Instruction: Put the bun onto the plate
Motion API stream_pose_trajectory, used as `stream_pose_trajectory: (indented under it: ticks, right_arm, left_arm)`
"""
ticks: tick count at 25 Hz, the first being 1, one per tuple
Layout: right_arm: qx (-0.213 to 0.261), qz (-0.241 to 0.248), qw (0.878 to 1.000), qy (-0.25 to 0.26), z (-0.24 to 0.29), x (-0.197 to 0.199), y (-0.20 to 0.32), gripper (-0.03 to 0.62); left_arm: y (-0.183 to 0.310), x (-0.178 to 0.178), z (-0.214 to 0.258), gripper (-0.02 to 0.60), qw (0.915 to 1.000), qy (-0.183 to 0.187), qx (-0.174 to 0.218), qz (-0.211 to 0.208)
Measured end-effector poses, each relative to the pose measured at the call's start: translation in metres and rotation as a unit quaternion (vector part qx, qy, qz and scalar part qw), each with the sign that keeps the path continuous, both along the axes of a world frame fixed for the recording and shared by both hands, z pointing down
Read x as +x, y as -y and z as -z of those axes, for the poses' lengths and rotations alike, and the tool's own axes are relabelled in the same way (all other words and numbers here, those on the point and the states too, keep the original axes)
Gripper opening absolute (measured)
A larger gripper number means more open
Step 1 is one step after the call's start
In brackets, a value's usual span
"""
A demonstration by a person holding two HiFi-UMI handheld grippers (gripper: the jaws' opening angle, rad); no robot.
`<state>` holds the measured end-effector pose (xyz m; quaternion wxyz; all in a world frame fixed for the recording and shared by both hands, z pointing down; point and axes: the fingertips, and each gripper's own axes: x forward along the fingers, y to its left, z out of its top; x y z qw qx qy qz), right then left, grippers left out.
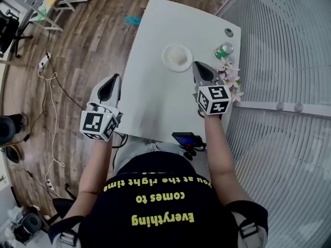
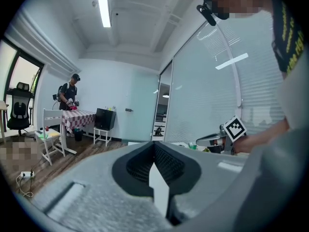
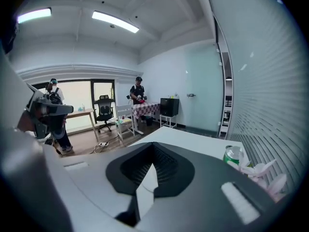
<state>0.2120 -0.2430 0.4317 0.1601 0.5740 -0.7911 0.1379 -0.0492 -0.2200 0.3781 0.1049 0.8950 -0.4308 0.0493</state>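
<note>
Bun (image 1: 178, 56) lies on the plate (image 1: 167, 61), toward the desk's (image 1: 155, 92) far right edge. Right gripper (image 1: 196, 66), jaws clenched and empty, hovers just beside it, nearer; left gripper (image 1: 116, 78), also clenched empty, hangs off the left edge.

Counter (image 1: 155, 87): white, square-cornered.
- Green can (image 1: 224, 50): upright, close to the right edge, toward the far right corner.
- Small round grey item (image 1: 228, 32): nearer that corner, apart from the can. Type not determinable.
- Pink and white flowers (image 1: 230, 79): at the right edge, just nearside of the can.
- Small black device (image 1: 187, 138): at the near edge. Whether it rests on the counter cannot be told.

Surroundings:
- Wood-plank floor (image 1: 93, 40), with a white cable (image 1: 51, 81) trailing across it.
- Teal item (image 1: 132, 20): on the floor beside the counter's far left corner.
- Slatted blinds (image 1: 289, 45): along the right side.
- A person (image 2: 71, 92) stands at a table with a checked cloth (image 2: 77, 116).
- Black office chair (image 2: 19, 111): by the window.
</note>
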Motion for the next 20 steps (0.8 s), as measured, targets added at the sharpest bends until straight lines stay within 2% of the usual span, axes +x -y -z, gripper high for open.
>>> stream_pose_trajectory:
  ticks: [5, 11, 20]
  right_arm:
    - [0.021, -0.006, 1.0, -0.016, 0.026, 0.002, -0.019, 0.008]
    - [0.076, -0.014, 0.997, -0.01, 0.068, 0.008, -0.043, 0.006]
    - [0.108, -0.027, 0.994, -0.012, 0.084, 0.023, -0.067, 0.006]
  left_arm:
    - [-0.005, -0.002, 0.013, 0.0, 0.9999, 0.001, 0.009, -0.012]
    - [-0.01, -0.003, 0.02, 0.0, 0.9997, 0.001, 0.016, -0.019]
    - [-0.01, 0.014, 0.019, 0.0, 0.9993, 0.002, 0.023, -0.028]
